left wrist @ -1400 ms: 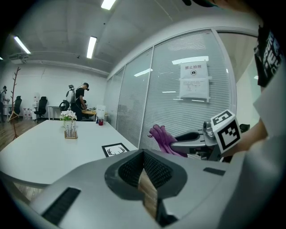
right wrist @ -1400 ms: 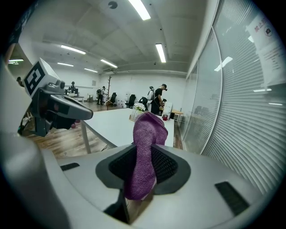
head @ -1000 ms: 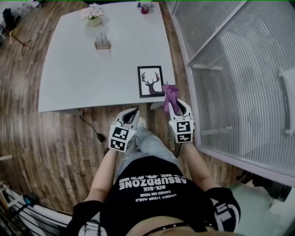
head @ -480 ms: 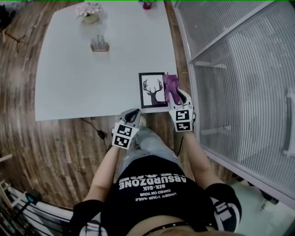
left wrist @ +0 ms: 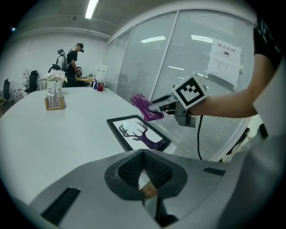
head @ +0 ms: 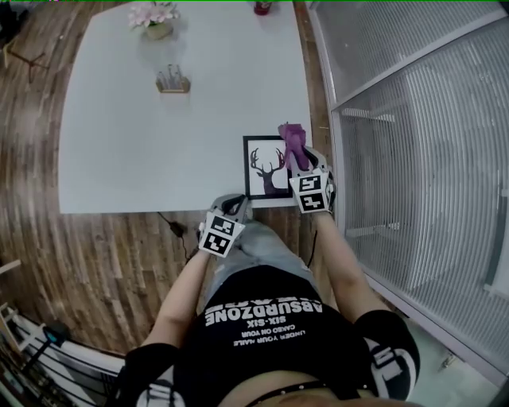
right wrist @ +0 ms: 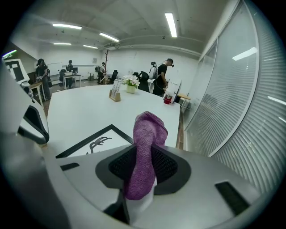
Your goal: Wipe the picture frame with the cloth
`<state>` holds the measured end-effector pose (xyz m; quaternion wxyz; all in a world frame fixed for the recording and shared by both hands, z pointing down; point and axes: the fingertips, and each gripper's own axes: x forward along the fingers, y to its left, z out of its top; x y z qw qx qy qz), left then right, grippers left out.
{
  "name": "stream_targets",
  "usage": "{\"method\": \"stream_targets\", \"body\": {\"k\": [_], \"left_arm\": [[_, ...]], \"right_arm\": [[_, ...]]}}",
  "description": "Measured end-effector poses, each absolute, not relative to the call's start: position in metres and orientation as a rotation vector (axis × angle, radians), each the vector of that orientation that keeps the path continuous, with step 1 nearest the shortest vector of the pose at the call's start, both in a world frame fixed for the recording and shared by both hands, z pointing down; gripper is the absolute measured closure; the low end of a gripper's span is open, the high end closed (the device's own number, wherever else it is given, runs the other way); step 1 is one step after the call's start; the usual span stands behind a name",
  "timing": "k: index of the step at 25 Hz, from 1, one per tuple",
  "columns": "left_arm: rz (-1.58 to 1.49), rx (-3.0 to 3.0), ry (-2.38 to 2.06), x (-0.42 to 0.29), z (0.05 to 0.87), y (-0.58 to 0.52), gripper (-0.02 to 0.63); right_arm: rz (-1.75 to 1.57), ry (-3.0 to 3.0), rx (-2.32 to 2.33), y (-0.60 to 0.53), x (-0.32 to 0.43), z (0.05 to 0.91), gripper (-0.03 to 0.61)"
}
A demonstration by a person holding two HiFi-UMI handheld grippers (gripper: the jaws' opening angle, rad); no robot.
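Left gripper (head: 232, 202): fingers (left wrist: 130, 169) closed on each other, nothing between them. It sits at the near edge of the worktop (head: 159, 143), just left of the picture frame's near corner.

Right gripper (head: 298, 161): fingers clamped on a purple cloth (head: 292, 139). The cloth runs up between the two pads and sticks out past the tips as a folded lump.

Picture frame (head: 266, 167): black border, white ground, deer-head silhouette. It lies flat at the near right corner of the worktop. The right gripper is over the frame's right side. In the left gripper view the cloth hangs above the far right part of the frame and looks clear of the glass; a purple reflection shows on the glass below it.

Further back on the worktop: a small wooden holder (head: 173, 80), then a pot of pale flowers (head: 157, 20) and a red cup (head: 262, 8) at the far edge, all well apart from the frame.

Right of the worktop: a ribbed glass partition (head: 413, 143).
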<state>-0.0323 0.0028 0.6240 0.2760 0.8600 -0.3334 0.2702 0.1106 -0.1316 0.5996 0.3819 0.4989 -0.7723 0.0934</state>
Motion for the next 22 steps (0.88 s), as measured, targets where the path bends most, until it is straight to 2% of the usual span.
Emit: {"method": "stream_targets", "body": {"k": [15,22], "left_arm": [[0.747,2.297,-0.851,-0.018,0.648,-0.019,0.599],[0.908,2.240,-0.847,-0.017,0.670,-0.016,0.598]], "right_arm": [[0.230,-1.950,1.144,-0.157,0.109,0.646,0.463],[0.236,-1.916,1.099,-0.155,0.104,0.649,0.465]]}}
